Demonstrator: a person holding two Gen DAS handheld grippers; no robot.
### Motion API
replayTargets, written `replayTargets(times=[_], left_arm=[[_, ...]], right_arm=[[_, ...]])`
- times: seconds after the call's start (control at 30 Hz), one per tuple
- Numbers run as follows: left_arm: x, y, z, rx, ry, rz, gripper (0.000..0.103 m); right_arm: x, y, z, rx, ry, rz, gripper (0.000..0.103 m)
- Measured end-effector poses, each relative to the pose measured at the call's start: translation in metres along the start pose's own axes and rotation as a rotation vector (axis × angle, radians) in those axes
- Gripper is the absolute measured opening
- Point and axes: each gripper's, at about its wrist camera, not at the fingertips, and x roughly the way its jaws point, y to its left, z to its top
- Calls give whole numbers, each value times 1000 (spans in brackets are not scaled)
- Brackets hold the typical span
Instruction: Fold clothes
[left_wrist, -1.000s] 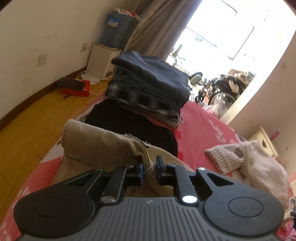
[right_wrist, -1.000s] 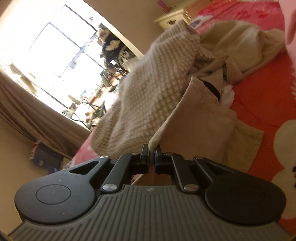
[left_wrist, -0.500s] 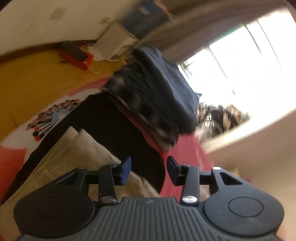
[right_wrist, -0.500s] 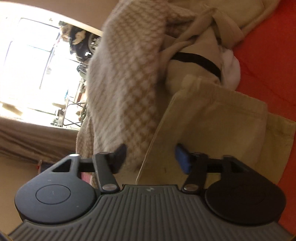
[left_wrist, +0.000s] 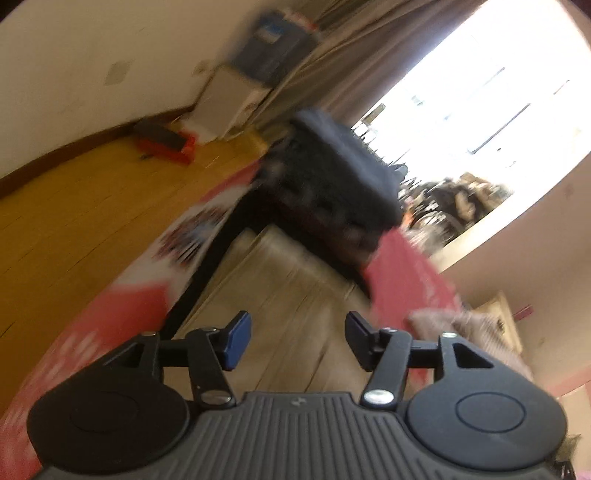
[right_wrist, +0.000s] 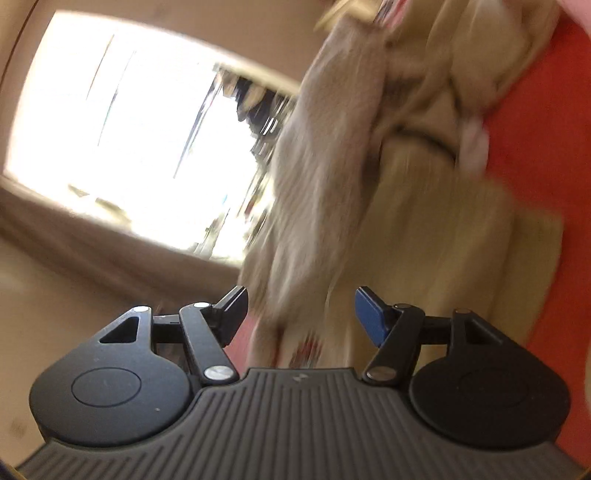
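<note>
My left gripper has its jaws spread wide with nothing between them, hovering above the khaki trousers. The trousers lie flat on the red bedspread, partly over a black garment, near the bed's floor-side edge. Their long axis runs straight away from my left camera toward the stack of folded dark clothes standing at their far end, with lengthwise folds following that same line. The picture is motion-blurred, so I cannot tell which end is the waistband.

My right gripper is also spread apart and empty. Ahead of it a tan cloth lies on the red bedspread, with a dark band across its upper part, beside a beige checked knit heaped to its left. Blur keeps me from telling whether this tan cloth is the same trousers.
</note>
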Motion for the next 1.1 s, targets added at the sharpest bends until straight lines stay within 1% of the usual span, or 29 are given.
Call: replayTargets(times=[0.07, 0.13, 0.2, 0.3, 0.37, 0.4, 0.5, 0.53, 0.6, 0.67, 0.7, 0.73, 0.83, 0.87, 0.93, 1.07, 1.1], left_arm=[[-11, 20, -22, -47, 38, 25, 60], [-16, 39, -42, -100, 53, 31, 63], [-15, 58, -58, -159, 64, 31, 63], [-2, 81, -69, -236, 58, 20, 65], [10, 89, -68, -255, 36, 27, 66], [14, 91, -67, -256, 19, 29, 66], [25, 98, -65, -300, -27, -18, 67], [29, 100, -65, -320, -40, -32, 66], [37, 102, -66, -350, -63, -52, 66], [40, 99, -66, -355, -79, -60, 66], [41, 97, -67, -352, -80, -68, 61], [42, 95, -67, -349, -79, -75, 54], [40, 93, -69, -337, -77, -69, 49], [40, 93, -69, -334, -77, -65, 49], [42, 93, -68, -344, -78, -53, 44], [38, 84, -72, -326, -105, 7, 38], [36, 80, -73, -315, -114, 22, 35]], right_arm=[[-7, -6, -24, 3, 106, 19, 65], [-12, -14, -47, 15, 202, 31, 66], [-12, -29, -75, 56, 292, 33, 67], [-7, -58, -111, 159, 352, -17, 69], [-2, -75, -129, 229, 350, -41, 69], [0, -80, -135, 237, 331, -33, 69], [5, -78, -137, 249, 286, 15, 71], [11, -79, -132, 250, 278, 27, 72], [19, -79, -131, 260, 262, 26, 72], [30, -77, -127, 252, 237, 35, 72], [35, -74, -126, 248, 224, 29, 72], [38, -71, -126, 242, 214, 15, 72], [44, -60, -130, 194, 200, -20, 72], [44, -58, -132, 175, 199, -24, 72], [45, -57, -135, 151, 190, -27, 72], [63, -59, -129, 167, 191, -28, 72], [71, -55, -128, 156, 195, -36, 71]])
